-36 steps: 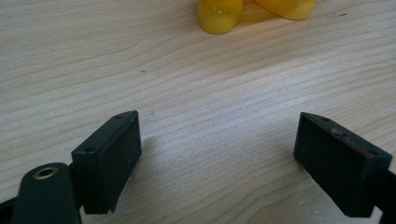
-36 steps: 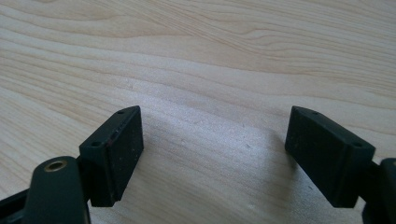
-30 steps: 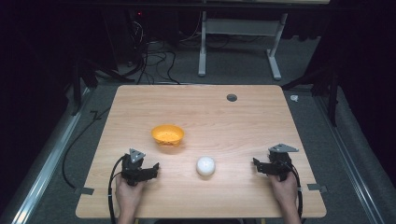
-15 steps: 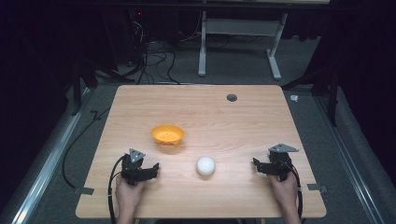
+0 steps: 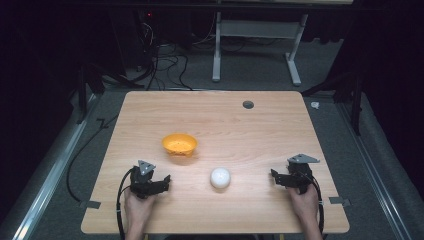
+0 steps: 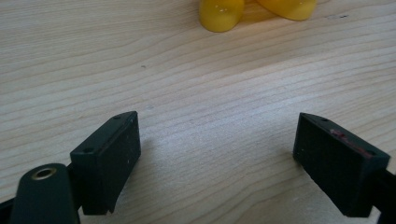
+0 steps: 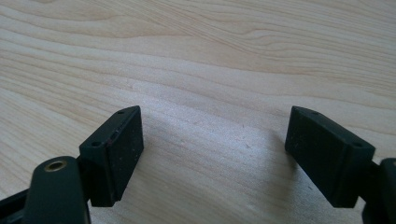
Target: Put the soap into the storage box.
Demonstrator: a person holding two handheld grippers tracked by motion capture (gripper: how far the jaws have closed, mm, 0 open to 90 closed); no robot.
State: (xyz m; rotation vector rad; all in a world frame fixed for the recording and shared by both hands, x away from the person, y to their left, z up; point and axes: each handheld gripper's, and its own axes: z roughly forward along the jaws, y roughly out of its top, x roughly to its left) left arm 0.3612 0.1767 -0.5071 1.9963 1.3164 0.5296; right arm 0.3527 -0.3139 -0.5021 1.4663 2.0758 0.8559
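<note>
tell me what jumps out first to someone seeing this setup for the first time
The orange bowl stands out brightest, sitting left of centre on the pale wooden table. Just nearer the person and to its right lies a white ball, alone between the two hands. At the near edge, the left gripper and right gripper rest on the tabletop, jaws open and holding nothing.

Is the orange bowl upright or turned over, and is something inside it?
Upright and empty: the high view shows the orange bowl with its opening facing up and nothing inside. The white ball lies apart on the table.
</note>
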